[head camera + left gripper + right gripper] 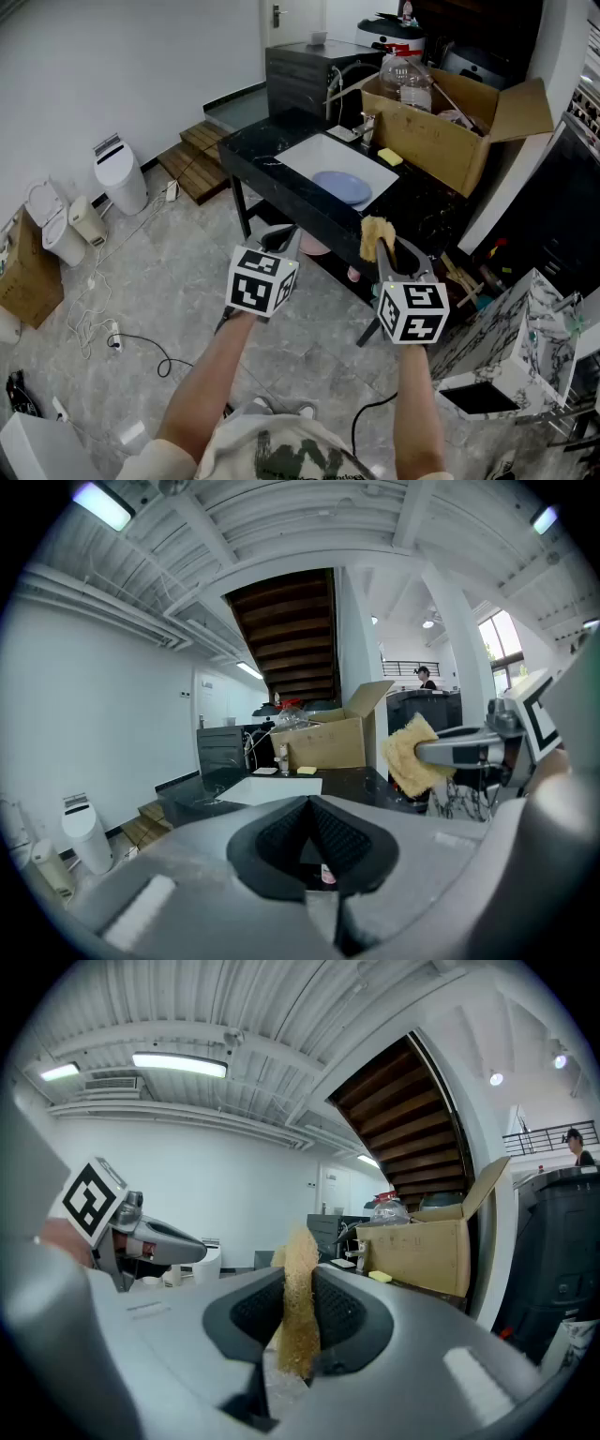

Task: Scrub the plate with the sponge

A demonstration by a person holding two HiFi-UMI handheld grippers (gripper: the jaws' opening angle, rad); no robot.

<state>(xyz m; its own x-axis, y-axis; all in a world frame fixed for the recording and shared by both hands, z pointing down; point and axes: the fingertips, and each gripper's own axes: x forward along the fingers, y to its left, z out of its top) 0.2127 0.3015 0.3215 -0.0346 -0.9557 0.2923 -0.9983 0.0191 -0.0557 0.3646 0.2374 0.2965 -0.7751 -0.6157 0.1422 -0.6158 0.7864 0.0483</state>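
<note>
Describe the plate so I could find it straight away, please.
Find the black counter in front of the big cardboard box; a white sink basin is set into it. The plate lies in that basin. It is the only round, pale blue thing there, unlike the small yellow block on the counter beside the basin.

Your left gripper fills the bottom of the frame, jaws pressed together with nothing between them. Over at the right side, your right gripper pokes in, clamped on a ragged yellow sponge. Dead centre behind that there's an open cardboard box at the back of a black counter. There's also a white bin at lower left.
</note>
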